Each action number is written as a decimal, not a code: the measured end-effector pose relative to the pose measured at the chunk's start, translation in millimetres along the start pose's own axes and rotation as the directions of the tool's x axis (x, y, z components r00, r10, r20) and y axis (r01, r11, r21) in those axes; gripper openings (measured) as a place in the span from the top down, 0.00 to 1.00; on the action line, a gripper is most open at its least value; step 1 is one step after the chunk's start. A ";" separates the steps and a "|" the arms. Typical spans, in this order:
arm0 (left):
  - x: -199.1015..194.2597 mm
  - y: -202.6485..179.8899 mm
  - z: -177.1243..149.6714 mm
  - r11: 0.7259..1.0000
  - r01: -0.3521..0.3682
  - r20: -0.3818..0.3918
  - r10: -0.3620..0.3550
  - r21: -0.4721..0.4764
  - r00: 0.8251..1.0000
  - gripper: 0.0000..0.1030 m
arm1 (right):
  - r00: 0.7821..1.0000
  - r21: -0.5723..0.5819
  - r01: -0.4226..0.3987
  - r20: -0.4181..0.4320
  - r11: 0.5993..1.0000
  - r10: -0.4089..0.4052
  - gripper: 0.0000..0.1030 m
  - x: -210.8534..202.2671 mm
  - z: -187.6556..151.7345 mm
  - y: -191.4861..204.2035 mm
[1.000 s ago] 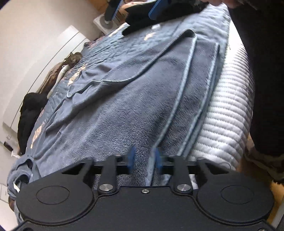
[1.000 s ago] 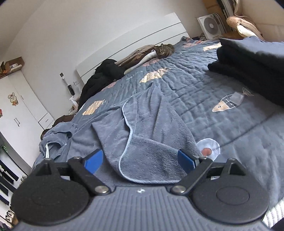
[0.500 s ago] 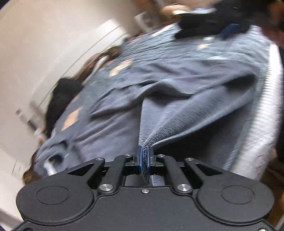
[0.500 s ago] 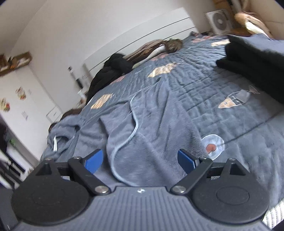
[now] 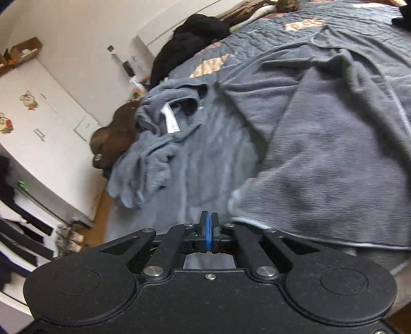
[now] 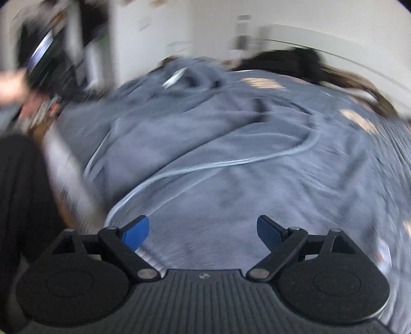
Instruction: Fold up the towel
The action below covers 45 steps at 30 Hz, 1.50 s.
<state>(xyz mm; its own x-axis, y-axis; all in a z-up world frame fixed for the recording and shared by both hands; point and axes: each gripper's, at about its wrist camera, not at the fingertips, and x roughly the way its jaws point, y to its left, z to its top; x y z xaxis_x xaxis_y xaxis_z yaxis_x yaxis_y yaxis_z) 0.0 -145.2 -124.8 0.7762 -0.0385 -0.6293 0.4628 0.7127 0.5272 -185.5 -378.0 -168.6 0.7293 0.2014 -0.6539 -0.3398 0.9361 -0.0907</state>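
Note:
A grey-blue towel (image 5: 334, 159) with a pale hem lies in loose folds on the quilted bed (image 5: 359, 23). My left gripper (image 5: 209, 231) is shut, its blue pads pressed together. The towel's hem runs along the near edge right up to its right finger, so it seems to pinch that edge. In the blurred right wrist view the same towel (image 6: 231, 200) fills the foreground, its pale hem curving across it. My right gripper (image 6: 203, 231) hangs open just above the cloth, with nothing between its fingers.
A crumpled grey-blue cloth (image 5: 159, 133) with a white label lies at the bed's left edge. Black clothing (image 5: 195, 33) is heaped near the headboard. A white wardrobe (image 5: 38, 123) stands left. A person's dark trouser leg (image 6: 20, 205) is beside the bed.
The left gripper went from open to shut on the towel's hem and swung left with it. The right gripper stayed open while its view swept left and blurred.

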 end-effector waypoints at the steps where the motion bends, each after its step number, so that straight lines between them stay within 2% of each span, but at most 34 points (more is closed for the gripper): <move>1: -5.8 -5.9 0.4 1.000 0.017 0.017 -0.017 0.008 1.000 0.97 | 1.000 -0.067 -0.008 -0.012 0.998 0.007 0.12 4.7 0.5 11.4; 5: -33.7 -33.2 6.2 0.996 0.074 0.099 -0.079 0.052 0.992 0.96 | 1.000 -0.151 -0.020 -0.026 0.988 0.016 0.12 13.3 -0.8 28.7; 8: -47.3 -41.0 17.0 0.986 0.166 0.137 -0.164 -0.005 0.977 0.96 | 0.999 -0.207 -0.028 -0.036 0.978 0.021 0.14 19.3 -1.9 40.7; 10: -51.9 -46.0 24.3 0.972 0.230 0.158 -0.220 -0.050 0.963 0.90 | 0.999 -0.219 -0.023 -0.043 0.975 0.014 0.15 24.6 -1.7 44.8; 12: -53.1 -50.1 30.9 0.945 0.308 0.184 -0.285 -0.107 0.941 0.71 | 0.998 -0.196 -0.006 -0.057 0.981 -0.006 0.18 31.4 -0.4 42.9; 13: -53.4 -52.7 33.4 0.930 0.348 0.203 -0.320 -0.122 0.926 0.65 | 0.998 -0.189 -0.004 -0.066 0.982 -0.009 0.20 33.8 -0.5 42.5; 14: -53.6 -55.2 35.9 0.912 0.387 0.222 -0.353 -0.135 0.909 0.55 | 0.997 -0.183 -0.003 -0.074 0.983 -0.011 0.24 36.1 -0.7 42.2; 15: -54.4 -58.4 38.2 0.899 0.414 0.236 -0.376 -0.140 0.896 0.49 | 0.996 -0.191 -0.006 -0.086 0.981 -0.011 0.28 41.3 -0.7 42.2; 18: -58.5 -67.1 42.4 0.877 0.459 0.259 -0.416 -0.140 0.872 0.45 | 0.995 -0.243 -0.017 -0.103 0.970 -0.009 0.36 48.5 -5.0 49.1; 20: -57.5 -71.3 43.7 0.863 0.481 0.262 -0.434 -0.152 0.862 0.39 | 0.993 -0.278 -0.024 -0.115 0.960 -0.008 0.36 52.6 -7.5 54.6; 23: -55.4 -76.0 42.7 0.853 0.496 0.250 -0.450 -0.165 0.857 0.37 | 0.994 -0.304 -0.032 -0.112 0.952 -0.002 0.38 54.2 -7.8 59.7; 24: -55.0 -77.4 41.8 0.851 0.498 0.245 -0.454 -0.165 0.857 0.37 | 0.994 -0.308 -0.028 -0.109 0.951 -0.006 0.44 54.5 -7.8 59.7; 25: -54.7 -78.9 41.0 0.850 0.500 0.239 -0.458 -0.165 0.856 0.37 | 0.994 -0.312 -0.023 -0.105 0.950 -0.011 0.50 54.7 -7.9 59.5; 27: -54.1 -81.9 39.2 0.847 0.505 0.228 -0.465 -0.166 0.855 0.37 | 0.996 -0.304 -0.002 -0.091 0.953 -0.027 0.75 54.5 -6.4 56.6; 28: -53.8 -83.4 38.3 0.846 0.507 0.222 -0.469 -0.166 0.855 0.36 | 0.996 -0.299 0.008 -0.083 0.954 -0.035 0.80 54.4 -5.5 55.0; 29: -53.5 -84.9 37.4 0.844 0.509 0.217 -0.473 -0.167 0.854 0.35 | 0.996 -0.301 0.011 -0.078 0.954 -0.036 0.89 54.0 -5.5 54.5; 30: -53.2 -86.4 36.5 0.843 0.512 0.211 -0.476 -0.167 0.854 0.33 | 0.997 -0.303 0.013 -0.073 0.953 -0.037 0.93 53.6 -5.6 54.2; 35: -54.0 -86.2 33.4 0.848 0.504 0.203 -0.471 -0.167 0.859 0.32 | 0.996 -0.328 0.028 -0.068 0.944 -0.054 0.90 54.6 -5.8 58.2; 39: -56.7 -86.4 34.3 0.853 0.495 0.201 -0.463 -0.163 0.864 0.32 | 0.998 -0.247 0.042 -0.044 0.968 -0.054 0.81 41.9 -0.3 44.8; 40: -57.6 -85.9 34.6 0.854 0.494 0.202 -0.462 -0.161 0.864 0.32 | 0.998 -0.225 0.045 -0.038 0.973 -0.055 0.82 38.5 1.2 41.2; 42: -59.2 -84.8 35.0 0.856 0.492 0.205 -0.459 -0.159 0.865 0.31 | 0.998 -0.181 0.050 -0.025 0.982 -0.056 0.93 31.7 4.1 34.0; 45: -61.2 -81.7 36.1 0.857 0.489 0.209 -0.454 -0.164 0.866 0.31 | 0.998 -0.114 0.057 -0.006 0.992 -0.058 0.96 21.5 8.5 23.2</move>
<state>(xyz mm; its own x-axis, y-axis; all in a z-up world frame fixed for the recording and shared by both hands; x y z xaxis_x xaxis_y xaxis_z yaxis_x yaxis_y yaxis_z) -69.9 -226.3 -108.7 0.5513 -0.5036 -0.6652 0.7058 0.7066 0.0501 -172.7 -349.5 -178.4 0.7441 0.1451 -0.6521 -0.3635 0.9069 -0.2129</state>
